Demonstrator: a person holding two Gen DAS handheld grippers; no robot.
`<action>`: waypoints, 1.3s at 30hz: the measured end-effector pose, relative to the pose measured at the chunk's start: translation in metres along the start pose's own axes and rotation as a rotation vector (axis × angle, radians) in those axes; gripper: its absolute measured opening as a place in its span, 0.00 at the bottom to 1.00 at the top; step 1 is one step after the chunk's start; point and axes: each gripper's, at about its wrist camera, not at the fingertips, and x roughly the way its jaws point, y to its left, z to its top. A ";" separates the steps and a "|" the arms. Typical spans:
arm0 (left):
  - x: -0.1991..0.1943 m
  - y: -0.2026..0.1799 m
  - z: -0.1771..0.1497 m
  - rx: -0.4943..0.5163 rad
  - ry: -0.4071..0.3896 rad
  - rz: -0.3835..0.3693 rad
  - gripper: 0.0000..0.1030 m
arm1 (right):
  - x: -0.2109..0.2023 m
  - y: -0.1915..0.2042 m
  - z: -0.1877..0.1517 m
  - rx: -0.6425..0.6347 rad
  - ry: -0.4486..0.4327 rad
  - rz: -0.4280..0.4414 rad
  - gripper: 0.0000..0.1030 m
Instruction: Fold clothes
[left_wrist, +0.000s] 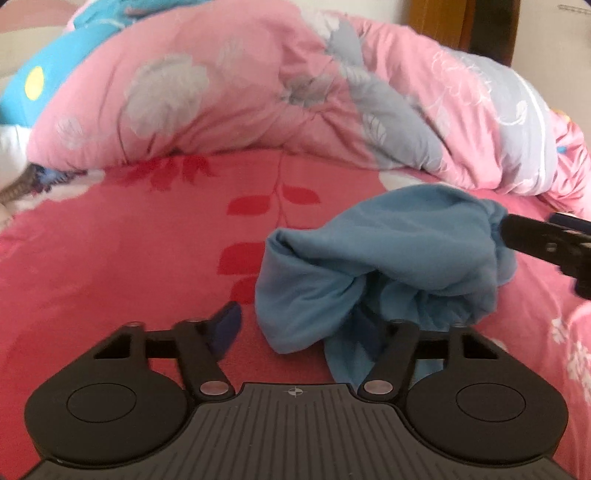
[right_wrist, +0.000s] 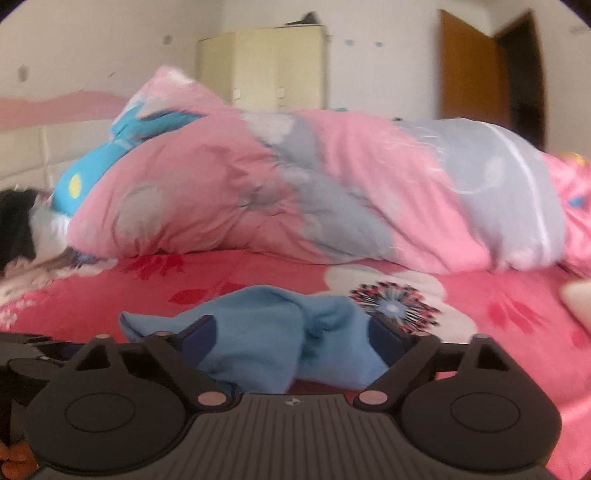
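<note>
Garment (left_wrist: 376, 266) on bedsheet (left_wrist: 129, 251), before quilt (left_wrist: 221, 92)

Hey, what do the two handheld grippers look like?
Both match. The left gripper and right gripper have matte black ribbed bodies, round side discs, black linkage arms with silver rivets, dark blue fingers, and a small crosshair mark. No cables or sleeves show.

Left gripper (left_wrist: 299, 325) and right gripper (right_wrist: 291, 332): jaws apart.
</note>
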 end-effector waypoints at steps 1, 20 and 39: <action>0.001 0.000 0.000 -0.006 0.003 -0.011 0.46 | 0.008 0.002 0.000 -0.013 0.010 0.006 0.73; -0.079 -0.011 -0.002 0.046 -0.080 -0.259 0.05 | -0.039 -0.022 -0.014 0.141 0.090 0.113 0.02; -0.120 -0.040 -0.080 0.178 0.074 -0.549 0.06 | -0.135 -0.066 -0.079 0.345 0.277 -0.022 0.05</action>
